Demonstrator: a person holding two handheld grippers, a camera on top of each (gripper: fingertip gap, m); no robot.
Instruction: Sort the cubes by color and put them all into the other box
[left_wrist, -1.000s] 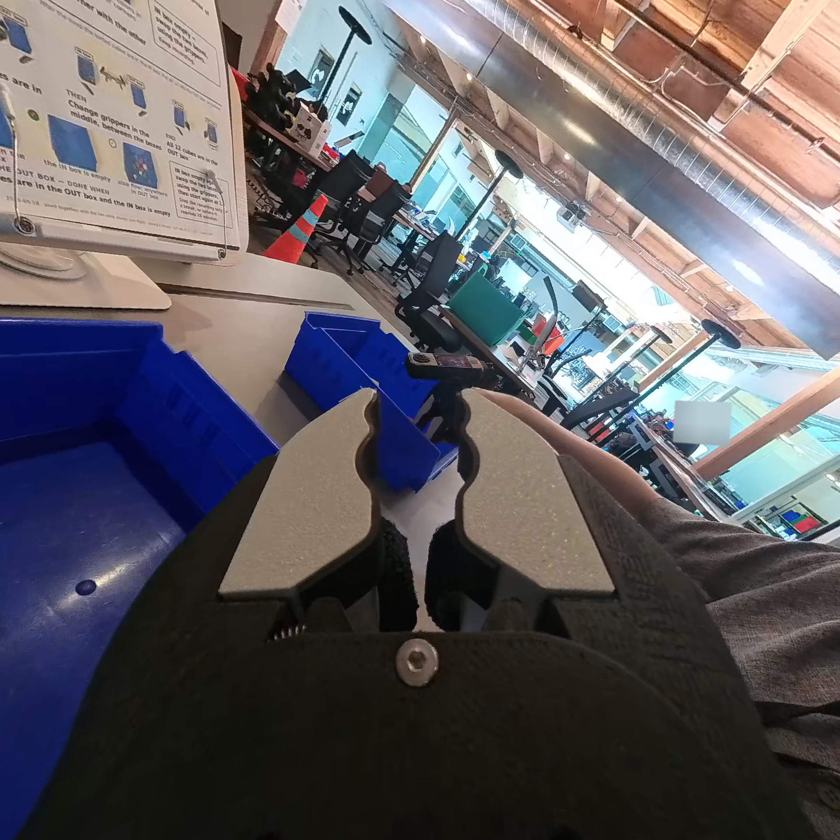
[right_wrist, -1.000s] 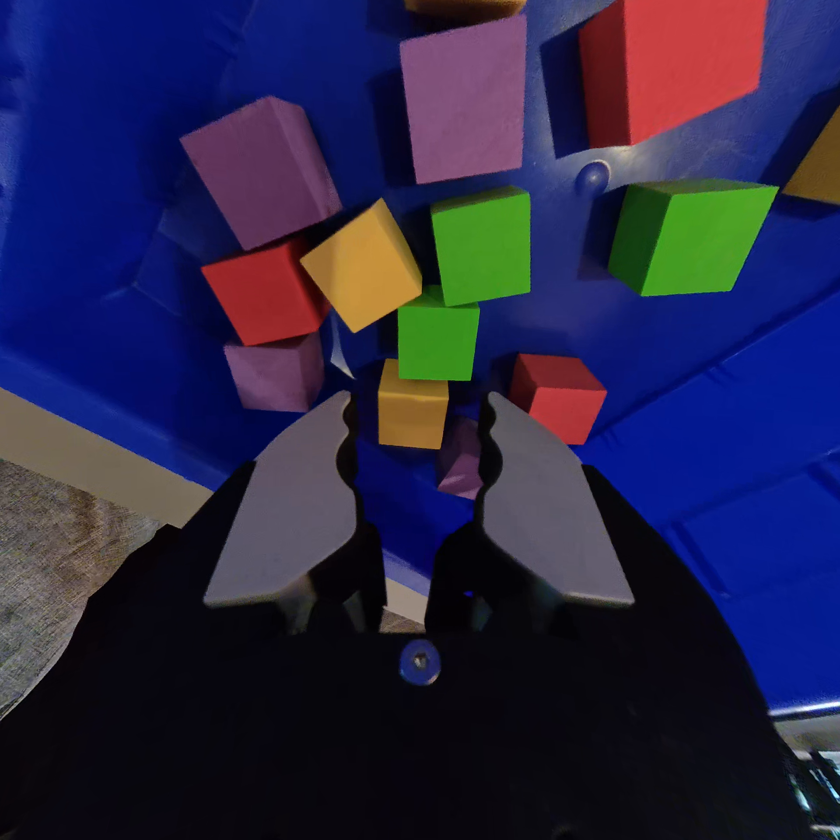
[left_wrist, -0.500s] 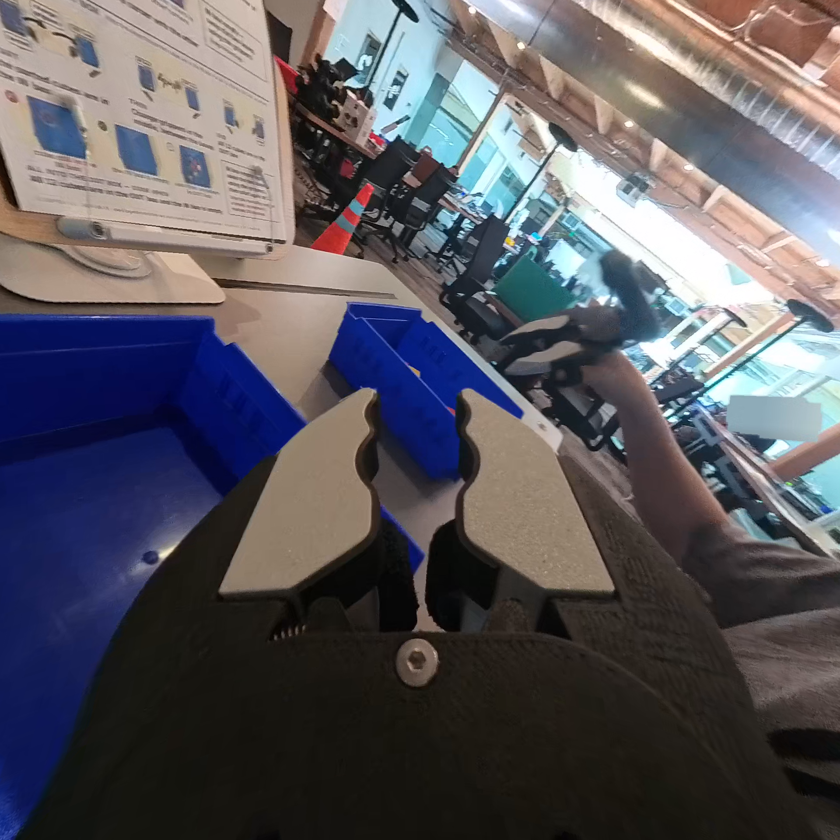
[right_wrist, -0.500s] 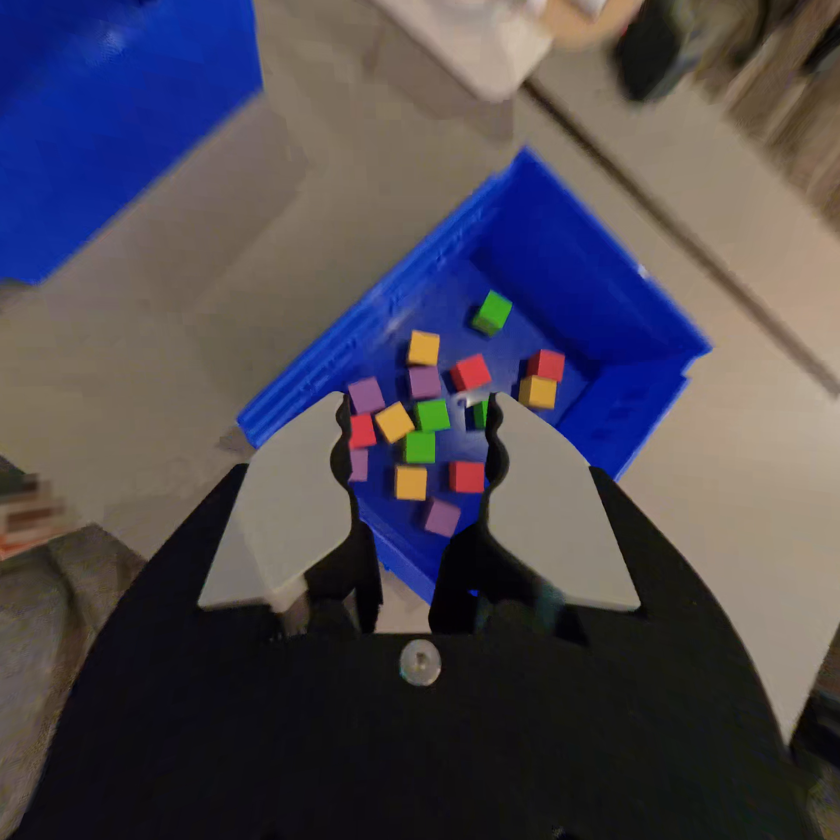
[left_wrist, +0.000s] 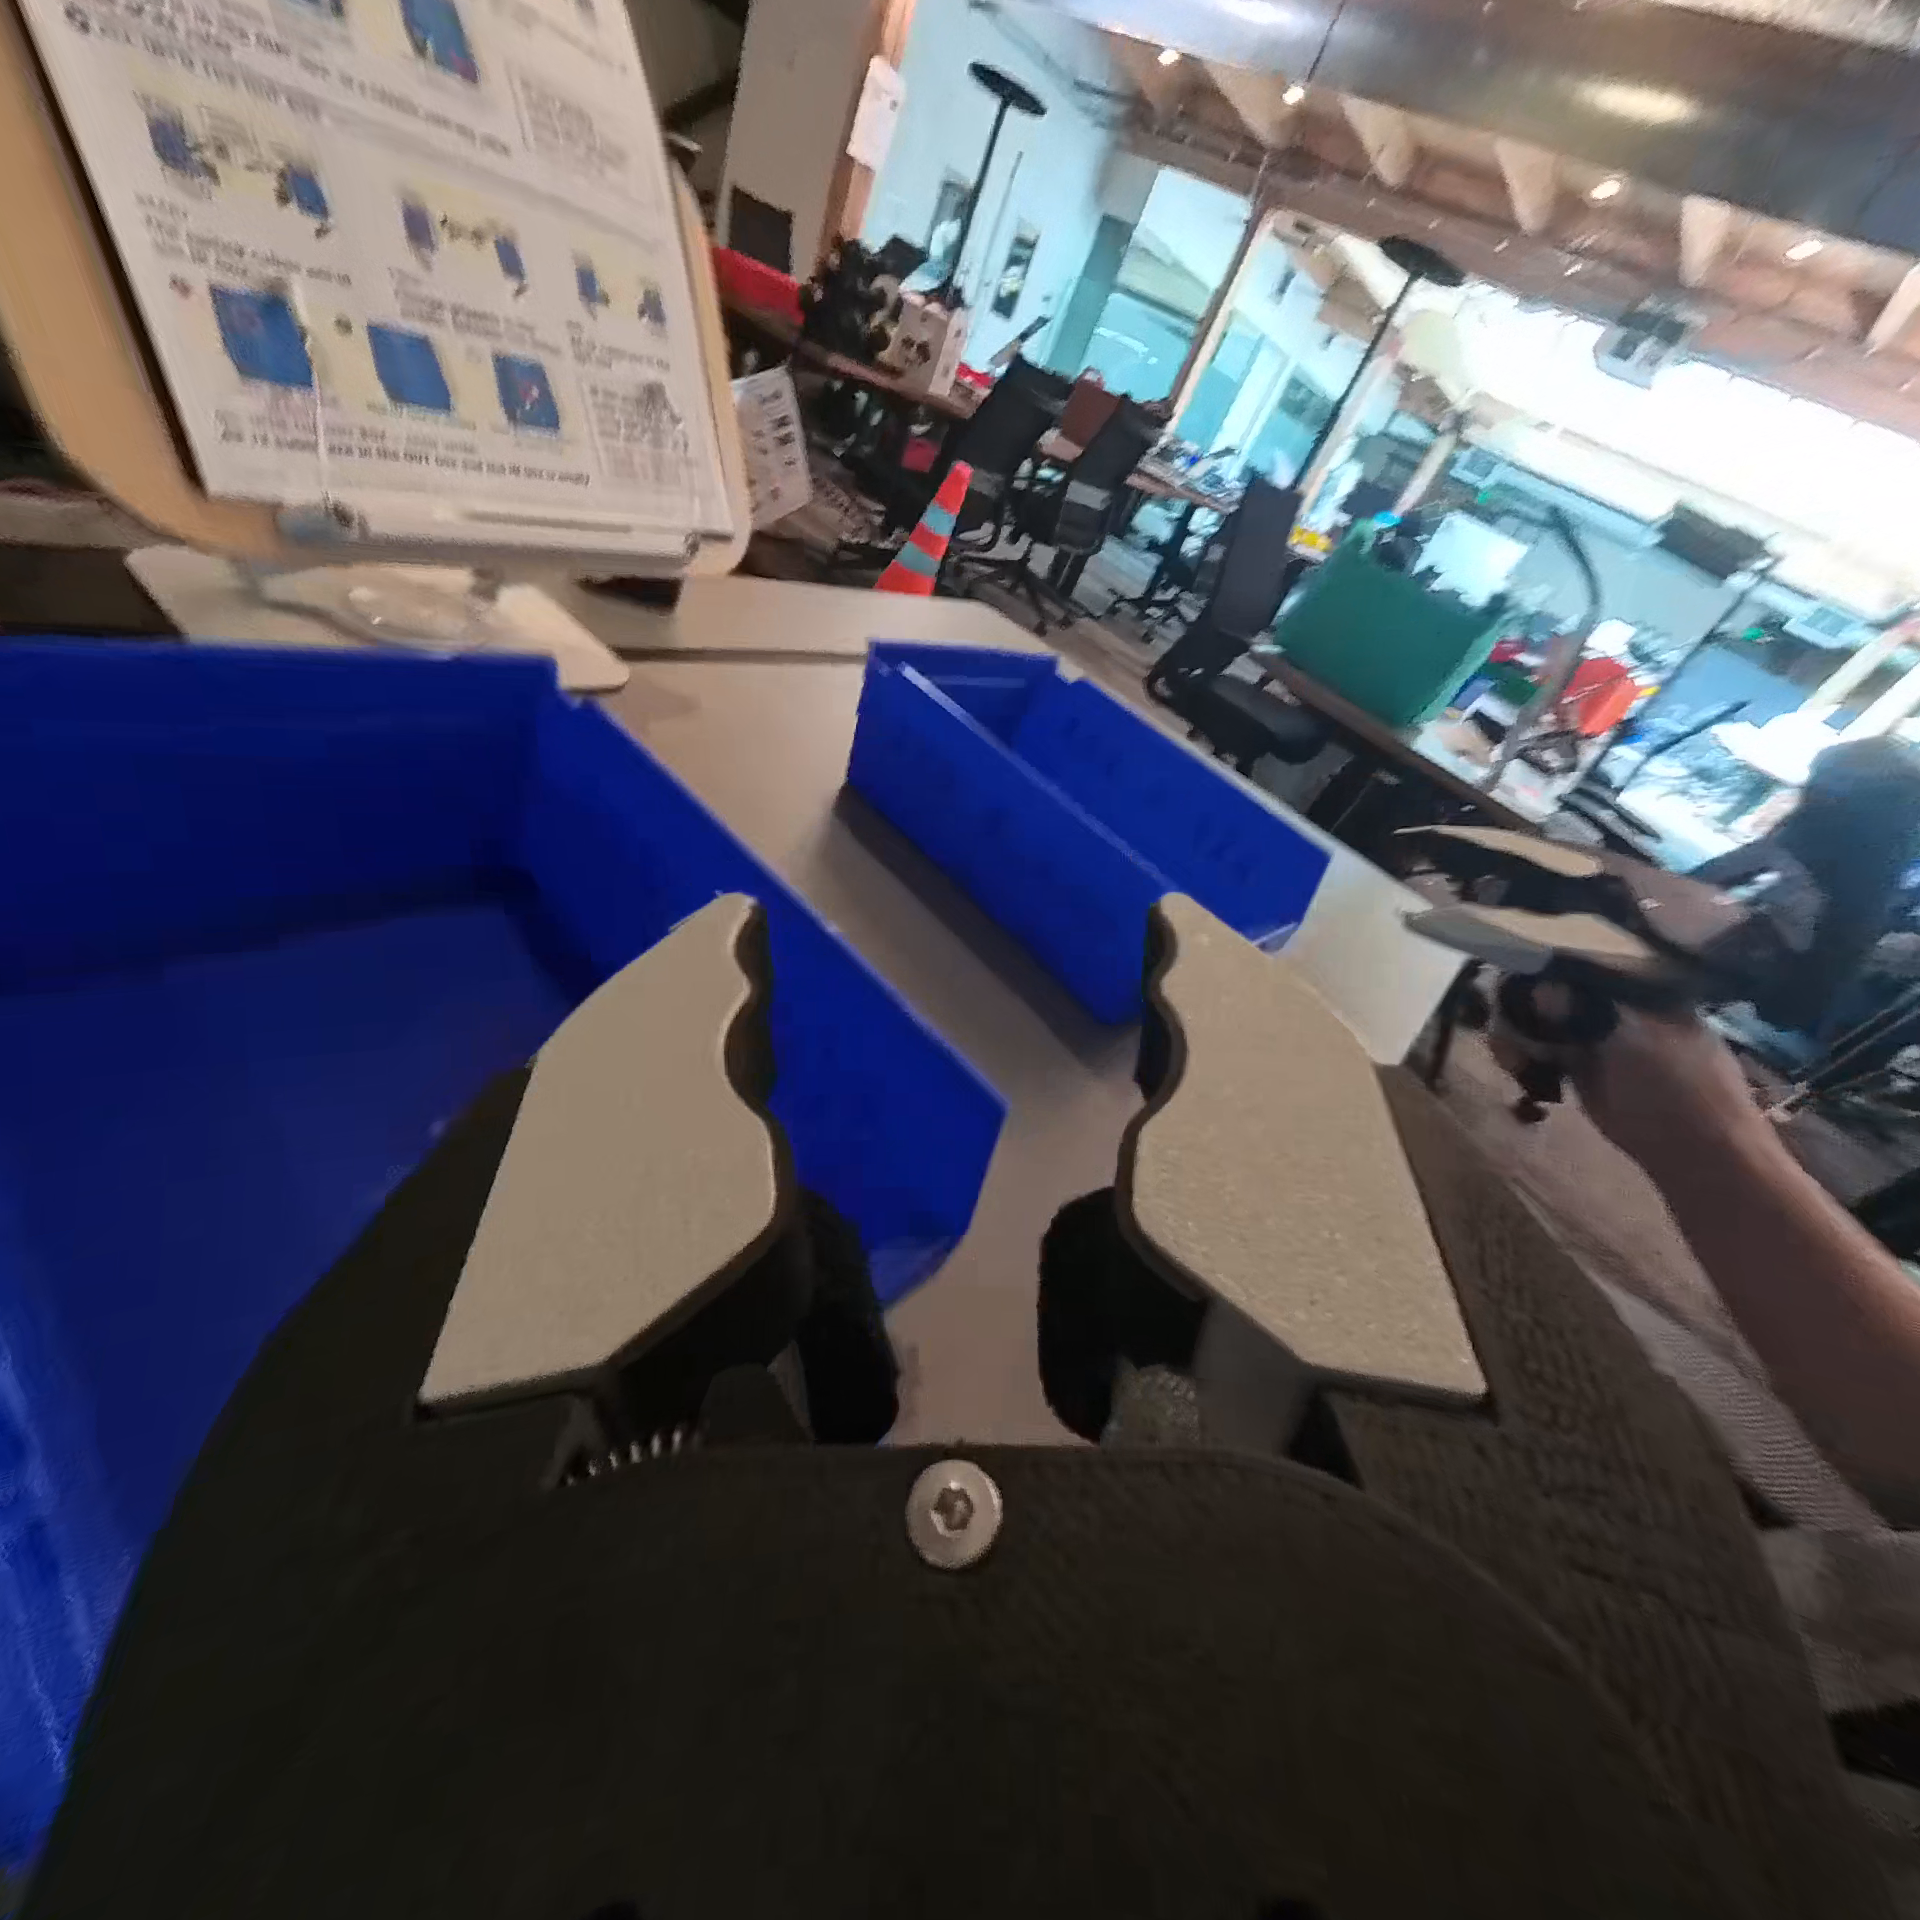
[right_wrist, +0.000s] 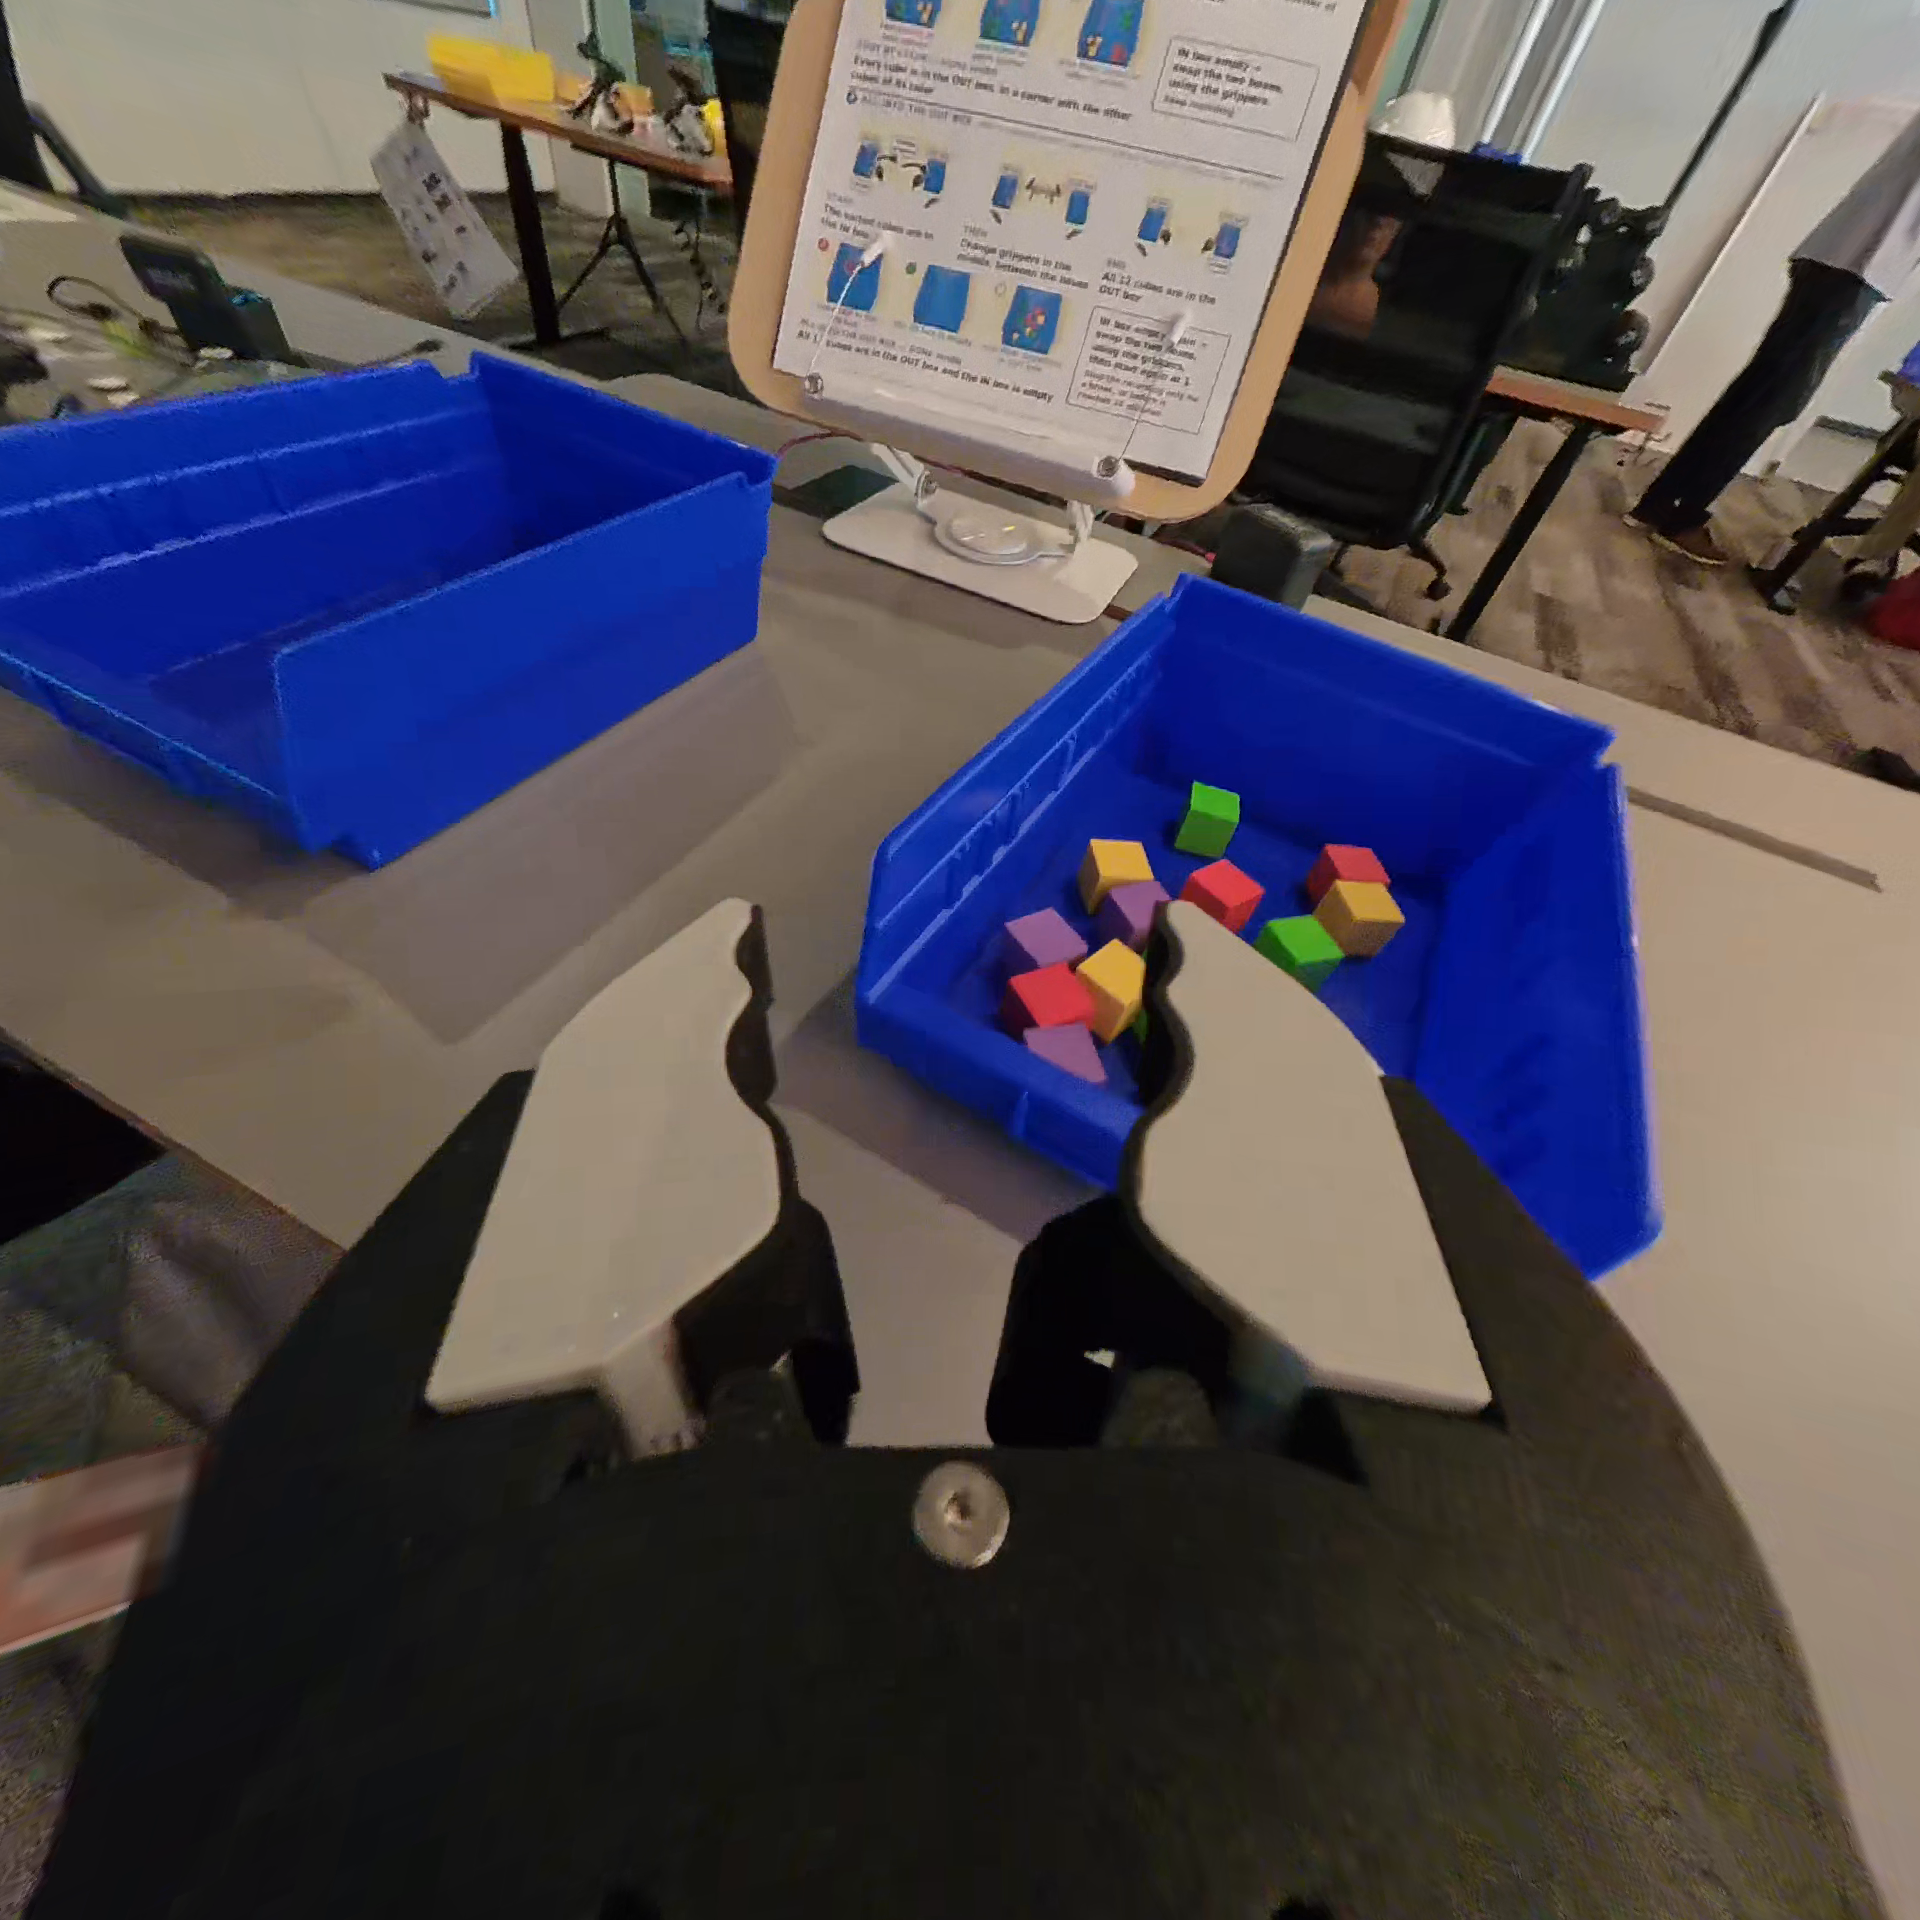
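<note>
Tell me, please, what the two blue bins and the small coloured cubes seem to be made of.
The empty blue bin and the blue bin with cubes look like moulded plastic: glossy walls, ribbed sides, light reflections. The coloured cubes look matt, with a fine, slightly grainy surface and sharp edges; possibly foam or painted wood, the look leaves this open.

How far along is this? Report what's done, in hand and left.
Done: nothing that shows; the large blue bin has no cubes in its visible part. In hand: nothing; the left gripper and right gripper are both open and empty. Left: the coloured cubes all lie in the small blue bin.
</note>
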